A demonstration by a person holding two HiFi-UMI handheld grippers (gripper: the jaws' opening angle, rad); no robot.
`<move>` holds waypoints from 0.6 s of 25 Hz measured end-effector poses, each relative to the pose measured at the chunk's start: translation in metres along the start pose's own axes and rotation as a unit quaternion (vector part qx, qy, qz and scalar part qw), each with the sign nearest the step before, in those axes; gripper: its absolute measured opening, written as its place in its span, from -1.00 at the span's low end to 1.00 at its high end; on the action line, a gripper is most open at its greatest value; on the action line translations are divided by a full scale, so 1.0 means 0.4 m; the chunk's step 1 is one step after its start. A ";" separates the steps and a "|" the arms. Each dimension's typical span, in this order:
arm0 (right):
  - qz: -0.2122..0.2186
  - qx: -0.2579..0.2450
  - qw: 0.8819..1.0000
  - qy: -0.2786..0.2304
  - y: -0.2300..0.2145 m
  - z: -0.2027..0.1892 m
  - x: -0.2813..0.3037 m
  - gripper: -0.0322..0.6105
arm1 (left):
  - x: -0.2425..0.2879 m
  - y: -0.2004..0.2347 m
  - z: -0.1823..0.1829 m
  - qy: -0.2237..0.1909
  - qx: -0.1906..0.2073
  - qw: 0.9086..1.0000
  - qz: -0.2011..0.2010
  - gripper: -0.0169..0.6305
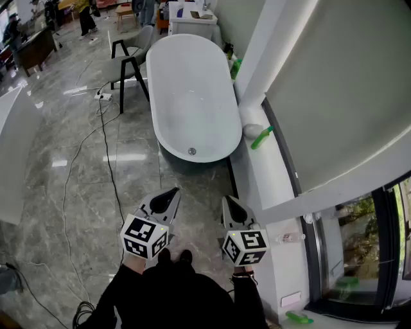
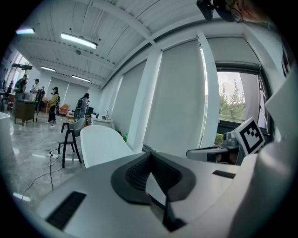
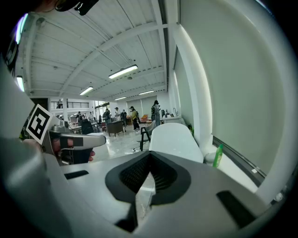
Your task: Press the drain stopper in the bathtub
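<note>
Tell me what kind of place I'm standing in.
Likely an open showroom or studio hall, not a home bathroom. A freestanding white bathtub stands on a polished stone floor beside a chair. People stand at the far end, and roller blinds cover tall windows.

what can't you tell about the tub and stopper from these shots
Stopper: head view, too small to tell raised or pressed.
Tub inside: both gripper views, hidden by its own wall.
Bottle label: head view, too small to read.
</note>
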State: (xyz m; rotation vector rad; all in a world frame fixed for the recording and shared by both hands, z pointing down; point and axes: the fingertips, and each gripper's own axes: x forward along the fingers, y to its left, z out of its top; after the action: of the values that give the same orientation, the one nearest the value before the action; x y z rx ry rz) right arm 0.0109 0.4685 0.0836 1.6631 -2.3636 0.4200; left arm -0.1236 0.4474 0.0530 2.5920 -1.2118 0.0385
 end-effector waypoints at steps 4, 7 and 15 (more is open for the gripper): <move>0.001 -0.001 1.000 0.002 -0.005 -0.002 0.002 -0.90 | 0.008 -0.008 -0.003 0.003 0.001 1.000 -0.002 -0.92; 0.004 0.000 1.000 0.004 -0.011 -0.007 0.003 -0.90 | 0.014 -0.013 -0.006 0.005 0.002 1.000 -0.002 -0.92; 0.016 0.021 1.000 -0.008 -0.045 -0.014 -0.014 -0.90 | 0.038 -0.032 -0.009 0.008 0.011 1.000 0.001 -0.92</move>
State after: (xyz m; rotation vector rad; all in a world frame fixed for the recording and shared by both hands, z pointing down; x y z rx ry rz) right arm 0.0298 0.4698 0.0890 1.6566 -2.4120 0.4672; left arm -0.1037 0.4449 0.0555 2.6049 -1.2152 0.0741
